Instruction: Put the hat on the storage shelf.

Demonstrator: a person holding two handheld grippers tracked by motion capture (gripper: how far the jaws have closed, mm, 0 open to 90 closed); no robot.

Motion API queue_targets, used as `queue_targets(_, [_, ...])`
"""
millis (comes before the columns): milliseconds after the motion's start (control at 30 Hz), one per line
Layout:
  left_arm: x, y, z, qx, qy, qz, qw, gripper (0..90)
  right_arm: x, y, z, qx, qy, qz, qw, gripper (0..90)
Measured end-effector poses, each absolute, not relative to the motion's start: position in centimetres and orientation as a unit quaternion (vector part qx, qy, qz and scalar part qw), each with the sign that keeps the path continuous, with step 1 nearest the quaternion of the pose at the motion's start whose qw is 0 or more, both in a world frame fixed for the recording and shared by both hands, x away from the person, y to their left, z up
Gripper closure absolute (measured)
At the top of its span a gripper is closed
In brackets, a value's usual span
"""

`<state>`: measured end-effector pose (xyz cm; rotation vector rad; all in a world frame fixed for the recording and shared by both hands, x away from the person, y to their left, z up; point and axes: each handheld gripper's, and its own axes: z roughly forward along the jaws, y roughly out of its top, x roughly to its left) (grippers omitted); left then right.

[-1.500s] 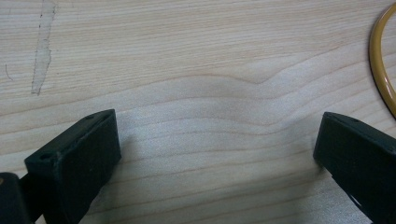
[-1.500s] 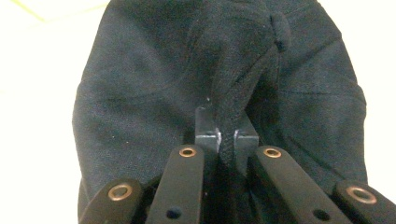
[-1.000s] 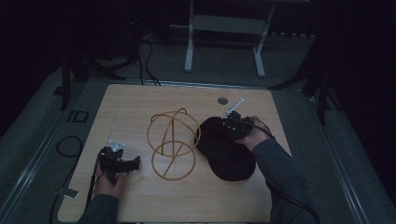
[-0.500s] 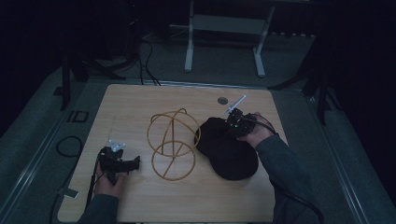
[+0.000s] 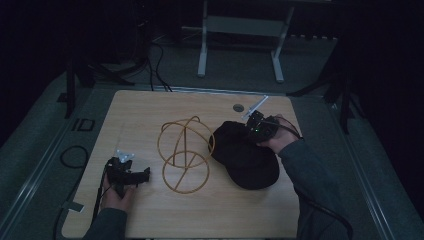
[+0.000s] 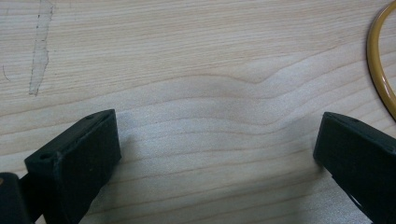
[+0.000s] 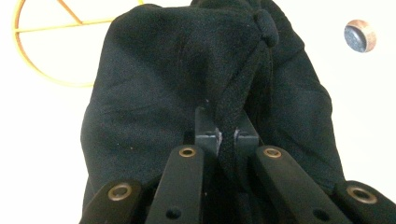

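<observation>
A: Cap (image 5: 245,157) status? Where is it?

B: Black cap, on the right half of the worktop (image 5: 150,110), just beside the yellow wire stand (image 5: 185,155). Its left edge looks about touching the stand's rings, can't say for sure from the high view.

A: Right claw (image 7: 227,135)?

B: Clamped on the cap. Right gripper view has the jaws pinched on a raised fold of black cloth running up toward the top button (image 7: 265,21). In the high view the right claw (image 5: 252,131) sits at the cap's far upper edge, hand behind it.

A: Left claw (image 6: 217,154)?

B: Jaws wide apart, nothing between them, bare wood under. It's near the front-left of the worktop (image 5: 131,174), well apart from the cap. An arc of the yellow stand (image 6: 380,70) is at the frame edge.

A: So progress?

B: My read: grasp is made, that part's done. Cap isn't clearly off the worktop yet, and it's not on the stand. Lifting it and seating it over the wire rings is left, if that's the goal. Left claw untouched so far.

A: Anything else on there?

B: Small round metal insert (image 5: 238,107) at the far edge. Not involved.
</observation>
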<state>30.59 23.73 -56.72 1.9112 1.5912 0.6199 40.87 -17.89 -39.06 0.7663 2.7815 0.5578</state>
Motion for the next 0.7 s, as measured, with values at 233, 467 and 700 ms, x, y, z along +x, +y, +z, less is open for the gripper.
queue_targets(233, [30.6,23.7,-56.7,0.715,0.595,0.232,0.285,0.2,40.8,-18.1,-37.9,0.246,0.944,0.189,0.11,85.6])
queue_targets(467, [30.6,23.7,-56.7,0.716,0.595,0.231,0.284,0.2,40.8,-18.4,-36.4,0.227,0.947,0.2,0.112,85.6])
queue_targets(700, [30.6,23.7,-56.7,0.716,0.594,0.231,0.284,0.2,40.9,-18.7,-35.9,0.207,0.951,0.207,0.096,85.6])
